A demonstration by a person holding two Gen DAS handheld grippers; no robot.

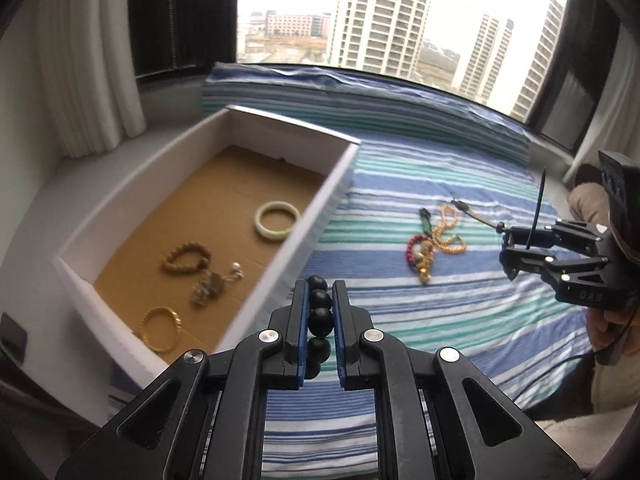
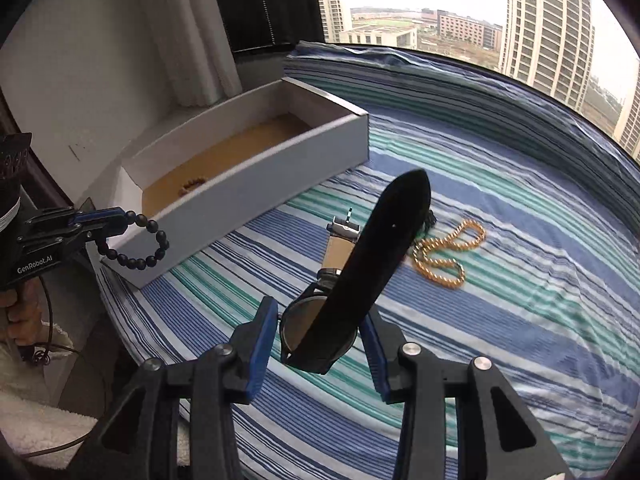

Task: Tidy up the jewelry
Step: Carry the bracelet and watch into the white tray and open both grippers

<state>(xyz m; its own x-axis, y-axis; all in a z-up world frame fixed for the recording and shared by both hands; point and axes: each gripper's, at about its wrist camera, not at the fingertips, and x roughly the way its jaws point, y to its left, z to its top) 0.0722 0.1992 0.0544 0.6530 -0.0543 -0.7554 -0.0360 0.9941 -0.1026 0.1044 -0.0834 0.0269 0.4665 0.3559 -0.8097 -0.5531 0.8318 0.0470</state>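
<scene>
Left hand-held gripper was clamped fully shut on a string of round black beads, held up just beside the open white cardboard box. Right hand-held gripper, jaws partly closed, gripped a black-strapped wristwatch by its case, above the blue-and-green striped bedsheet. I noted a gold bead necklace lying on the sheet

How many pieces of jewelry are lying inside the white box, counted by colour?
Inside the white box:
Pale green bangle: 1
Brown bead bracelet: 1
Gold bracelet: 1
Silvery metal piece, too blurred to name: 1
Total: 4
</scene>
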